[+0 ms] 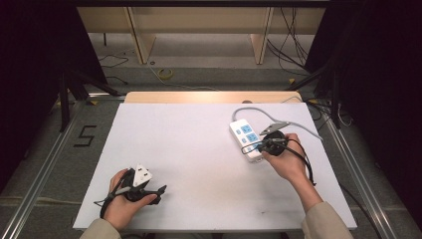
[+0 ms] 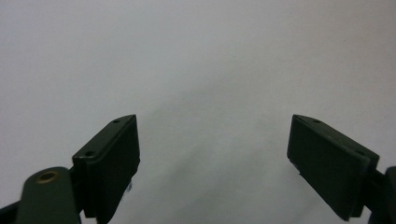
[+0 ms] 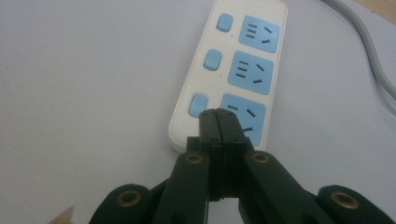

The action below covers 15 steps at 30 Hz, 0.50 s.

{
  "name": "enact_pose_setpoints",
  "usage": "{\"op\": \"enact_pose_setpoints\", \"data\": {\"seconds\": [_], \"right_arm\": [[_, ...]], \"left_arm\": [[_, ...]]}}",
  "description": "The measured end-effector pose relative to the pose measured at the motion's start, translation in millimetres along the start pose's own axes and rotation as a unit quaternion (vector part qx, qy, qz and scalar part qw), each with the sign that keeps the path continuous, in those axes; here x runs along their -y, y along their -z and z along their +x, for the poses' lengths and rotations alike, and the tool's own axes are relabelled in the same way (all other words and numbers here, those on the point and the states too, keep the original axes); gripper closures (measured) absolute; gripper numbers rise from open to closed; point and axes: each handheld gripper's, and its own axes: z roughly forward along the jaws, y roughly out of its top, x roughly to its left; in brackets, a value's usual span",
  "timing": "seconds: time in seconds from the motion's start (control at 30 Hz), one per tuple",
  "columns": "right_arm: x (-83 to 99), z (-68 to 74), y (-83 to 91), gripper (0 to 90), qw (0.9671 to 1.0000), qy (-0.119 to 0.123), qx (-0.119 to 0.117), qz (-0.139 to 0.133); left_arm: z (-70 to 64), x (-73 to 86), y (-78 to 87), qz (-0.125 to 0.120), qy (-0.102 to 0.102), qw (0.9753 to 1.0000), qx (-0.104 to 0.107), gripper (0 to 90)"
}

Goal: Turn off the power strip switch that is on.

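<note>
Dim workshop, dark curtains either side, cables on the floor beyond, and in the middle a white table (image 1: pixel 199 164) under a bright light. Toward the far right corner of that table, a white power strip (image 1: pixel 245 137) lying flat, blue sockets and blue switches up, grey cord (image 1: pixel 298 124) curling off past the far edge. Over the strip's near end, right gripper (image 3: pixel 218 122), jaws pressed together with nothing between them, tips poised at the nearest switch (image 3: pixel 198 105) and the edge of the nearest socket; contact or a hair of clearance, impossible to tell. Near the table's front left corner, left gripper (image 1: pixel 160 191), jaws spread wide over bare white surface, holding nothing. Step in hand, by the look of it: pressing that near switch with the closed tips. To do it well: keep the jaws closed so they act as one blunt finger; shift the tips slightly toward the switch and off the socket face; push straight down, not at a slant, lest the light strip skid or tip; bring the idle left gripper over to steady the far end if it starts to slide.
</note>
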Motion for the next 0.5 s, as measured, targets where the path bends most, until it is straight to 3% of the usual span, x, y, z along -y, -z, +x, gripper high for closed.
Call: {"op": "enact_pose_setpoints", "data": {"seconds": [0.5], "right_arm": [[-6.1,-2.8,-7.6,90.0,0.9999,-0.001,0.000,0.011]], "left_arm": [[0.1,-0.2,-0.1,0.000,0.000,1.0000,0.000,17.0]]}}
